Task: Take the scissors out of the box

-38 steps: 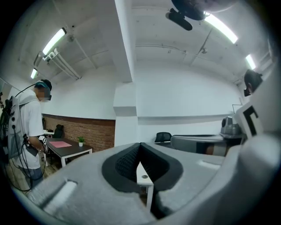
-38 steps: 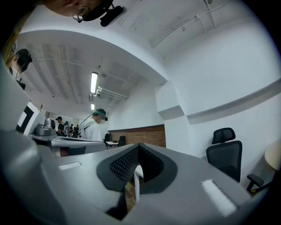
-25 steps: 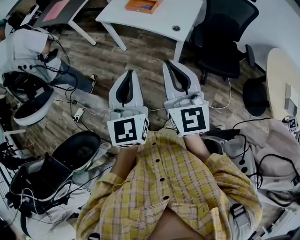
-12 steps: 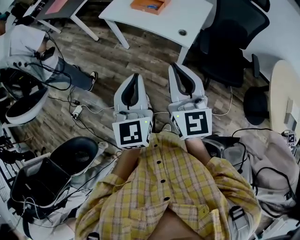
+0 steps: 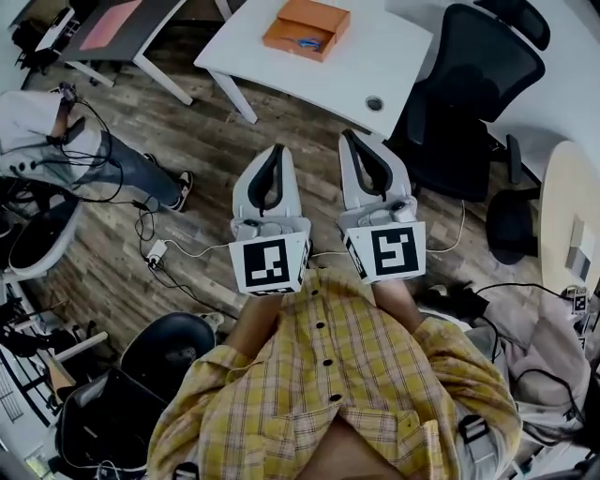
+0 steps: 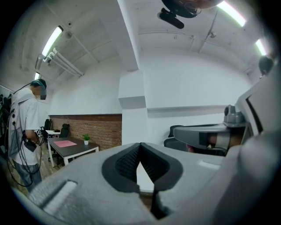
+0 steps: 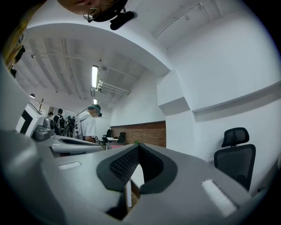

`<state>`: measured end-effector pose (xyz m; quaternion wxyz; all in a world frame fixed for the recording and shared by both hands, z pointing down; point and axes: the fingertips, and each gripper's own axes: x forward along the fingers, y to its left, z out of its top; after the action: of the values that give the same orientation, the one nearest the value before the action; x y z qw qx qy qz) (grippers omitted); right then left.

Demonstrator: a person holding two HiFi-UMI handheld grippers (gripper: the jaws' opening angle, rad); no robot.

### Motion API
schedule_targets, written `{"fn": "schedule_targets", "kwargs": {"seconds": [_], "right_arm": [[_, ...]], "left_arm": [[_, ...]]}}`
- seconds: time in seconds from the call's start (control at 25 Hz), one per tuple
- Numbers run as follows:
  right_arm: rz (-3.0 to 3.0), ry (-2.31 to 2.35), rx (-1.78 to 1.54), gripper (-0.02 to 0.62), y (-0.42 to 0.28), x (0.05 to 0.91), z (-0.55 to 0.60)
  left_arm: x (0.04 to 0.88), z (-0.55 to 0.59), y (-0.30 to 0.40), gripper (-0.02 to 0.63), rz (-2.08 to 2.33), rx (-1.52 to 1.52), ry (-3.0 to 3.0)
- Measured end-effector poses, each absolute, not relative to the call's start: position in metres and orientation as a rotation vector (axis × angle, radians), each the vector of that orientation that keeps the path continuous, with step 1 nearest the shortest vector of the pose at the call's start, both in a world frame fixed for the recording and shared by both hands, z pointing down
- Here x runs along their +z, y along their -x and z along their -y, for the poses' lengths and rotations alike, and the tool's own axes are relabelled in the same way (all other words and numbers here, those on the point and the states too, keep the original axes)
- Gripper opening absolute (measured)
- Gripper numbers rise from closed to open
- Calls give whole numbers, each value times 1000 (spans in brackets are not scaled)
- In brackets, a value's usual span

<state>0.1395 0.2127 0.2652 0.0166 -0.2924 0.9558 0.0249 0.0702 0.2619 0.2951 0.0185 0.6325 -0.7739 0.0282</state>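
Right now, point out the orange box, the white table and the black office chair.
orange box (image 5: 322, 17): head view, its flat orange top.
white table (image 5: 309, 84): head view, bare tabletop below the box.
black office chair (image 5: 480, 66): head view, its dark upholstery.

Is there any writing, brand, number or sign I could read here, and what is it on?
None can be read in any view.
The cube on the left tongs shows a black-and-white square code, not letters.
The cube on the right tongs shows another.
The orange box: any print is too small.
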Motion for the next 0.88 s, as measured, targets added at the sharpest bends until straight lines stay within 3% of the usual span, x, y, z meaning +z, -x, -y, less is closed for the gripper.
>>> {"fn": "schedule_targets", "kwargs": {"seconds": [0.52,0.88], "right_arm": [[-2948,1067,20,3,-27,257,-124],[-2938,1206,-5,3,-4,265,-94]], "left_arm": [[284,-169,43,2,2271,89,-2095],[291,-131,67,2,2155,13,-2165]]}}
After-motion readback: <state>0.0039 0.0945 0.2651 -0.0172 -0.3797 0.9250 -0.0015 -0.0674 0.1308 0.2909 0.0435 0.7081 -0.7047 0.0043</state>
